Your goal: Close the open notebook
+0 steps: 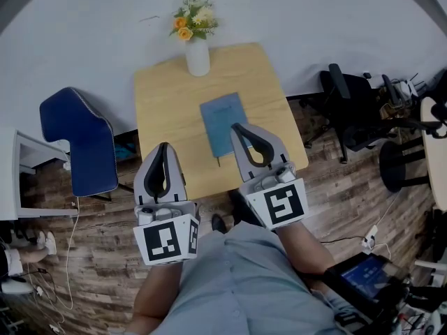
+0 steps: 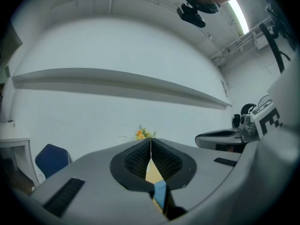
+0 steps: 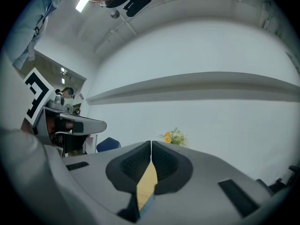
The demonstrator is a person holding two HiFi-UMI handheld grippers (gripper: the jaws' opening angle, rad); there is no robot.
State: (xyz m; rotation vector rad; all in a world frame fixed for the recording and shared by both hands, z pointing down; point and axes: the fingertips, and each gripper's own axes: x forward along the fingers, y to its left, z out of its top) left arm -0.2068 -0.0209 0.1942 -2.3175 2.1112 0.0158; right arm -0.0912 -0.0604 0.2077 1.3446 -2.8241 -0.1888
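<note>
left gripper (image 1: 163, 147) and right gripper (image 1: 237, 127) closed, empty, beside flat blue notebook (image 1: 222, 121); likely light, floppy; pinch cover edge.

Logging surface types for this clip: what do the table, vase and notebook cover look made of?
Table: pale wood or laminate, matt, even tan.
Vase: white, smooth, likely ceramic, possibly glass.
Notebook: blue matt cover, card or cloth; too small to tell.

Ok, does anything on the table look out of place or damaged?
Nothing spilled or damaged. Only oddity: the blue notebook lies on the table already closed, a thin dark strip poking from its near edge. The flower vase stands upright at the far edge. Left gripper and right gripper are shut, empty.
</note>
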